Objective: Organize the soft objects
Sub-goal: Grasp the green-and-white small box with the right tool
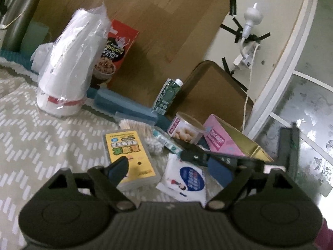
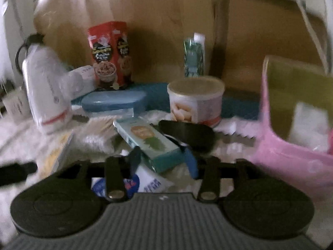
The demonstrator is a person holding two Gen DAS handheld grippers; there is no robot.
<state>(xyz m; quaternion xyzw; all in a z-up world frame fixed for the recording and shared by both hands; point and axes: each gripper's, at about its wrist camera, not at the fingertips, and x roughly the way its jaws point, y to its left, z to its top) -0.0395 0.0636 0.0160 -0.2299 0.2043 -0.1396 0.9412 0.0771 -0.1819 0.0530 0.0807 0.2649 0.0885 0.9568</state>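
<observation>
the bedspread [image 1: 37, 137] is matt woven cloth, grey with white dashes. the stack of white cups [image 1: 68, 66] sits in thin, crinkled clear plastic wrap with a glossy sheen. behind it the board [image 1: 166, 27] shows smooth wood grain. the red box [image 1: 116, 50] is printed card, slightly glossy. the round tin [image 1: 185, 129] has a shiny lid, and the white packet [image 1: 185, 179] is soft glossy film. the pink box [image 1: 220, 139] is matt card with a gold, reflective inside.

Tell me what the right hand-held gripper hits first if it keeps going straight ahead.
Probably the teal rectangular carton, already between the right hand-held gripper fingers; beyond it, the round white lidded tub. Blur leaves depth uncertain.
</observation>
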